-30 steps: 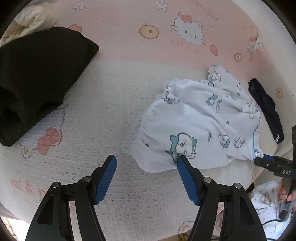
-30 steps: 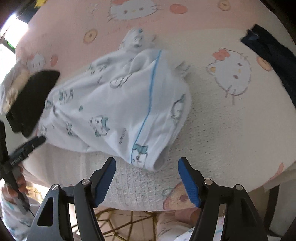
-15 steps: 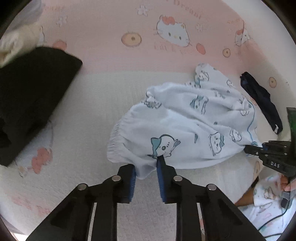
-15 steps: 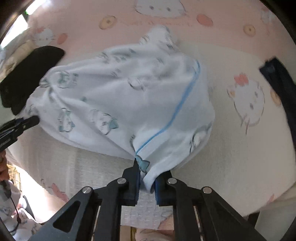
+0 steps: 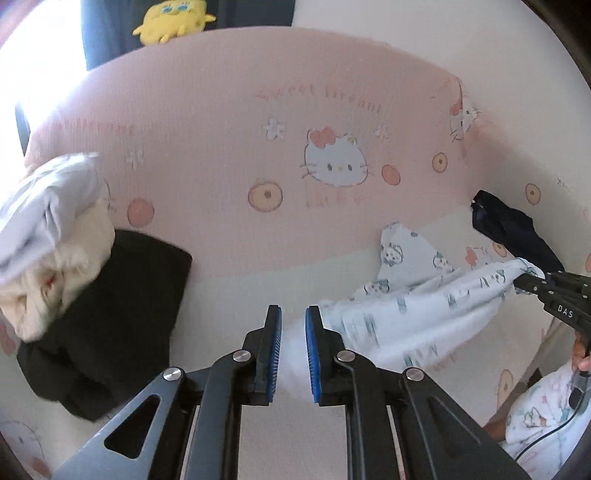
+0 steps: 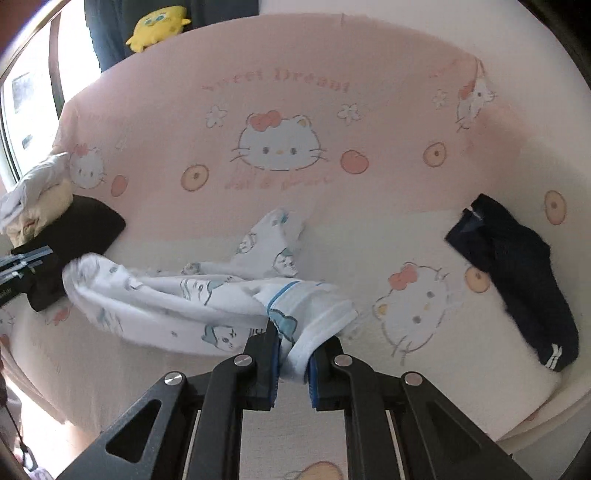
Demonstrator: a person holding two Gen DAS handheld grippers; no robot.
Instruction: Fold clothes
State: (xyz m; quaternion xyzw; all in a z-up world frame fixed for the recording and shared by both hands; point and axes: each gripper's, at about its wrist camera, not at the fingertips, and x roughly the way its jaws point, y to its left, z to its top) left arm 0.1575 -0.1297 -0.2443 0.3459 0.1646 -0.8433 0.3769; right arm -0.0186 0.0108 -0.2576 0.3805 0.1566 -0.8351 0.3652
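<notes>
The bed cover (image 6: pixel 369 236) was pale pink across its far part and cream-white nearer, printed with white cartoon cat faces wearing red bows, orange-ringed circles, small white flowers and pink lettering. The garment (image 6: pixel 177 302) was white, scattered with little cartoon animals in teal and grey, and carried a blue stripe along one seam. A dark navy piece of clothing (image 6: pixel 517 273) showed short white stripes at its lower end. A black garment (image 6: pixel 74 229) lay under a cream cloth (image 5: pixel 62 277) and a pale grey-white one (image 5: pixel 48 206). The plush toy (image 6: pixel 155 26) was bright yellow with blue eyes. Both grippers were black, and their fingers (image 5: pixel 275 354) bore blue pads.
</notes>
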